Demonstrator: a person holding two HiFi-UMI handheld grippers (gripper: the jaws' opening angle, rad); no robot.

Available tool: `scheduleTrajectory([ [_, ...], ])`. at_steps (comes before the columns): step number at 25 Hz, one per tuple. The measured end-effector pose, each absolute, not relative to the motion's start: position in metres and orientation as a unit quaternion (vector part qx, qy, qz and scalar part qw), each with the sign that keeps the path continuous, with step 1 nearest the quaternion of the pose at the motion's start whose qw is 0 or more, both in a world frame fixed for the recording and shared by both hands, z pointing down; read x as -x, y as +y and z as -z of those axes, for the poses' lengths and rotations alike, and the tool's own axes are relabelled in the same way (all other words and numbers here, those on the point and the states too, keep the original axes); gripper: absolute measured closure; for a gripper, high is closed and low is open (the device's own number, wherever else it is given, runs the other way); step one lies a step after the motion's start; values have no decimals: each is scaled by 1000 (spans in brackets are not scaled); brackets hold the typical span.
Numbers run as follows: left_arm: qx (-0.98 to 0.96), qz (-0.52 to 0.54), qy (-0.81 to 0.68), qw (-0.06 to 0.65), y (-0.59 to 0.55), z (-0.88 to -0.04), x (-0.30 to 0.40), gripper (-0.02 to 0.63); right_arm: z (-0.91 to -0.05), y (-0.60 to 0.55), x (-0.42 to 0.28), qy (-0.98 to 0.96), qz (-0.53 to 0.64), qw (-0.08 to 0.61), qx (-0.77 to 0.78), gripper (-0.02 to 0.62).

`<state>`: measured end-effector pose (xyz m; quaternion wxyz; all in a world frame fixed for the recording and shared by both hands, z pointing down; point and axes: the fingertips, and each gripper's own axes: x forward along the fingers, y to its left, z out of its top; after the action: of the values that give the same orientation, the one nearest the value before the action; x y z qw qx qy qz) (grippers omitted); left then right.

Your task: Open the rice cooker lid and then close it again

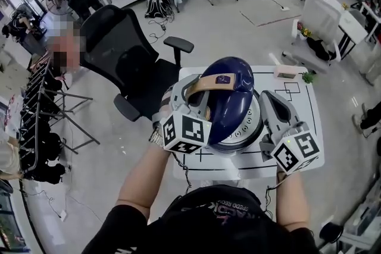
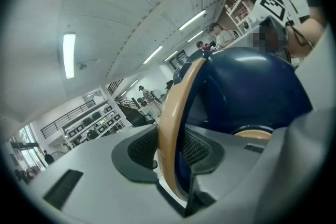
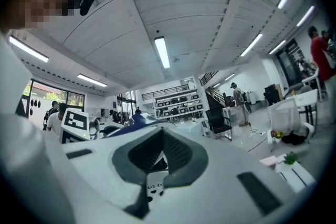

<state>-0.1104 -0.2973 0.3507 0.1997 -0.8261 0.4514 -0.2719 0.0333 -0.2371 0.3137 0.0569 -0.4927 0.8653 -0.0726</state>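
- A black office chair (image 1: 122, 53) stands on the floor at the left, just behind the white tabletop (image 1: 300, 113).
- The left gripper (image 1: 195, 92) reaches from the near-left side to the top of the rice cooker (image 1: 235, 128). Its jaws are closed on the tan handle (image 1: 218, 81) of the cooker. In the left gripper view the handle (image 2: 175, 113) runs as a curved band between the two pads of this gripper (image 2: 170, 150), and both pads press on it.
- The rice cooker stands in the middle of the tabletop. Its dark blue lid (image 1: 231, 101) is tilted up, and a silver ring with small holes shows under it at the near side. In the left gripper view the lid (image 2: 247, 92) fills the right half, just behind the handle.
- The right gripper (image 1: 271, 99) is beside the cooker on its right, level, and I cannot tell if it touches it. Its jaws (image 3: 160, 157) are fully together with nothing between them.
- A small pale box (image 1: 286, 71) lies at the far right part of the tabletop, apart from the cooker.
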Motion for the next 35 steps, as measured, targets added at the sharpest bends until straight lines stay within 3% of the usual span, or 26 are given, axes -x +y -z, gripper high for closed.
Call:
scheduleTrajectory([
  [16, 782, 374, 411, 283, -289, -378, 51, 480, -318, -246, -44, 899, 68, 19, 433, 594],
  [35, 758, 420, 391, 310, -287, -404, 25, 471, -367, -260, -39, 915, 96, -50, 389, 594],
])
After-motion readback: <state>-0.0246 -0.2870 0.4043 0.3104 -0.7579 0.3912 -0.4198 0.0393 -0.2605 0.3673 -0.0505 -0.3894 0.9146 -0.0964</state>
